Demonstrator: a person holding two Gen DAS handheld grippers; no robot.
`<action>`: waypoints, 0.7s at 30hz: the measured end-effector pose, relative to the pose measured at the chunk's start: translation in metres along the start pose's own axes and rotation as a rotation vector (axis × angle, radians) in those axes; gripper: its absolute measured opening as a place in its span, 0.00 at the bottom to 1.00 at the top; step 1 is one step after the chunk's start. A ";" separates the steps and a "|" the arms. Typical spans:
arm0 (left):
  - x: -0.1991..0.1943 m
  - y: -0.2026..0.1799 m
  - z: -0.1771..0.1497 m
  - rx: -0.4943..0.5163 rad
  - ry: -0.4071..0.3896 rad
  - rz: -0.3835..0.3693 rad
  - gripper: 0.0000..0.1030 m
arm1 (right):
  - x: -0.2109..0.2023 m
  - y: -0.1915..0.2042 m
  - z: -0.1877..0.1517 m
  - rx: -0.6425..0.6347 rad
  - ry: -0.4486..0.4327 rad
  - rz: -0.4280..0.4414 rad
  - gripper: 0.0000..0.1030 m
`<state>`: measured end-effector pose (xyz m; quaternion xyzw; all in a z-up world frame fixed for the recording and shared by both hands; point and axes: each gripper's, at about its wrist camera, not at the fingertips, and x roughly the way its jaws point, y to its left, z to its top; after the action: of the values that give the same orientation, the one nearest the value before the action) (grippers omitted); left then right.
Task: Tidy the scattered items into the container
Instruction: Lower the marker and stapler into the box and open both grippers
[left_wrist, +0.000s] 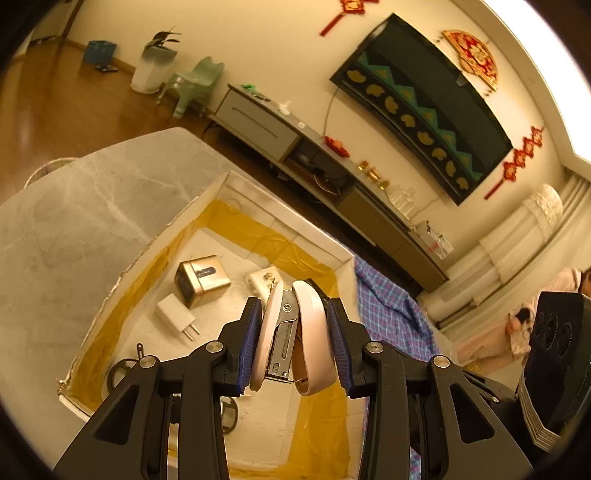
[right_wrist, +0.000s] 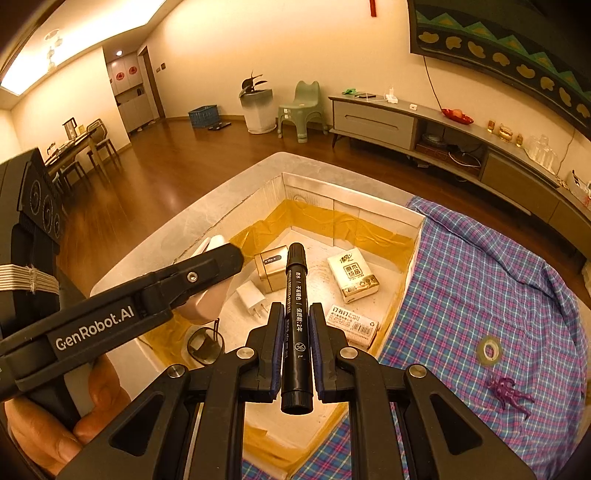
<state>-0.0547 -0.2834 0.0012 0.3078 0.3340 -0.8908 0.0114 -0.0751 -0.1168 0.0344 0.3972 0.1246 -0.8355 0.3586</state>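
Note:
My left gripper (left_wrist: 293, 317) is shut on a pink stapler (left_wrist: 312, 332) and holds it above the white box (left_wrist: 207, 192) lined with yellow tape. My right gripper (right_wrist: 296, 314) is shut on a black marker (right_wrist: 295, 295) and holds it over the same box (right_wrist: 373, 203). The left gripper with the stapler (right_wrist: 207, 299) also shows in the right wrist view, at the box's left side. In the box lie a gold tin (right_wrist: 271, 267), a white charger plug (right_wrist: 253, 297), a tissue pack (right_wrist: 352, 275), a staples box (right_wrist: 352, 326) and glasses (right_wrist: 205, 345).
The box stands on a grey marble table (left_wrist: 74, 229) beside a blue checked cloth (right_wrist: 498, 295). On the cloth lie a tape ring (right_wrist: 489, 350) and a purple toy (right_wrist: 508, 393). A TV cabinet (right_wrist: 424, 125) runs along the far wall.

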 end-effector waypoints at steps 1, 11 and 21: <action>0.001 0.001 0.001 -0.007 0.001 0.002 0.36 | 0.002 -0.001 0.002 -0.002 0.004 0.000 0.14; 0.017 0.010 0.012 -0.068 0.023 0.038 0.36 | 0.028 -0.009 0.020 -0.005 0.061 0.010 0.14; 0.043 0.020 0.019 -0.143 0.075 0.082 0.37 | 0.068 -0.023 0.044 0.055 0.147 0.023 0.14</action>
<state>-0.0954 -0.3022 -0.0237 0.3528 0.3842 -0.8512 0.0575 -0.1452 -0.1565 0.0101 0.4688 0.1230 -0.8029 0.3471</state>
